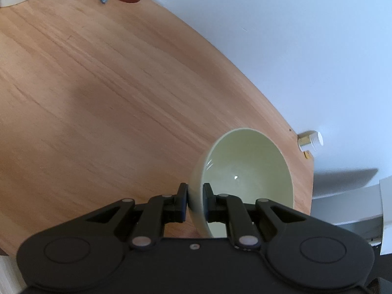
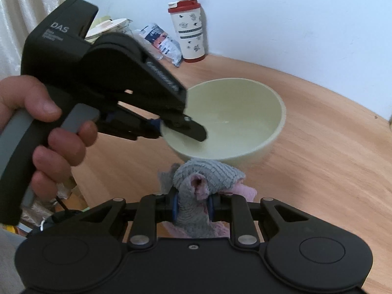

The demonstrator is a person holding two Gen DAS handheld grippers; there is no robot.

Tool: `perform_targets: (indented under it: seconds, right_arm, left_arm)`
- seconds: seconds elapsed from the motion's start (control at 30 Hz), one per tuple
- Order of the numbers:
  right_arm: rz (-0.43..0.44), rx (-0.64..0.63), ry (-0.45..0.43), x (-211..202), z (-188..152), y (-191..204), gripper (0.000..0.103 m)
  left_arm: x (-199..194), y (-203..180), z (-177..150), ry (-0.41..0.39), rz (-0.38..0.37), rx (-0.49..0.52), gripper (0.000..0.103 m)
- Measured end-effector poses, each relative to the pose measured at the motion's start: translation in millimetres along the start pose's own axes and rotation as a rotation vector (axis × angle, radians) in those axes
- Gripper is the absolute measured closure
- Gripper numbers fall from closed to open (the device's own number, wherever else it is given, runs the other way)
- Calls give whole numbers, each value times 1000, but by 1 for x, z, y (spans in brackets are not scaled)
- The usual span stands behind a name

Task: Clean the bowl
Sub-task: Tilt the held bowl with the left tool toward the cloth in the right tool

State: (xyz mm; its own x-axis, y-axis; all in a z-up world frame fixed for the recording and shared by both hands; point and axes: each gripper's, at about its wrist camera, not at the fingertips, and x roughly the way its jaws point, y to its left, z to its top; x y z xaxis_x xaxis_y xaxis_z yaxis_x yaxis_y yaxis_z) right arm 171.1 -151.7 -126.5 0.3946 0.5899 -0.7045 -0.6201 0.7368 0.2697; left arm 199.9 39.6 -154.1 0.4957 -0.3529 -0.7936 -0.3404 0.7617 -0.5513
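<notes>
A pale green bowl (image 1: 247, 171) stands on the wooden table (image 1: 98, 85), near its right edge. My left gripper (image 1: 195, 193) is shut on the bowl's near rim, one finger inside and one outside. In the right wrist view the same bowl (image 2: 235, 122) sits mid-table, with the left gripper (image 2: 169, 126) clamped on its left rim and a person's hand (image 2: 49, 132) on that gripper's handle. My right gripper (image 2: 192, 207) is shut on a bunched grey and pink cloth (image 2: 203, 178), which hangs just in front of the bowl's near wall.
At the table's far end stand a red-lidded patterned tumbler (image 2: 187, 30), a crumpled packet (image 2: 161, 42) and a lidded glass jar (image 2: 110, 28). A white wall (image 2: 294, 12) borders the table. A small white-capped bottle (image 1: 310, 142) lies at the table's right edge.
</notes>
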Motion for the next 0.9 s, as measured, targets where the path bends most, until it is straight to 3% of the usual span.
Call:
perform_targets:
  seconds: [0.3, 0.9]
  right_arm:
    - [29, 110, -10, 4, -3, -1, 79]
    - [-97, 118, -8, -17, -21, -22, 79]
  left_arm:
    - [-1, -5, -4, 26, -28, 25, 91]
    - [0, 5, -4, 36, 9, -1, 91]
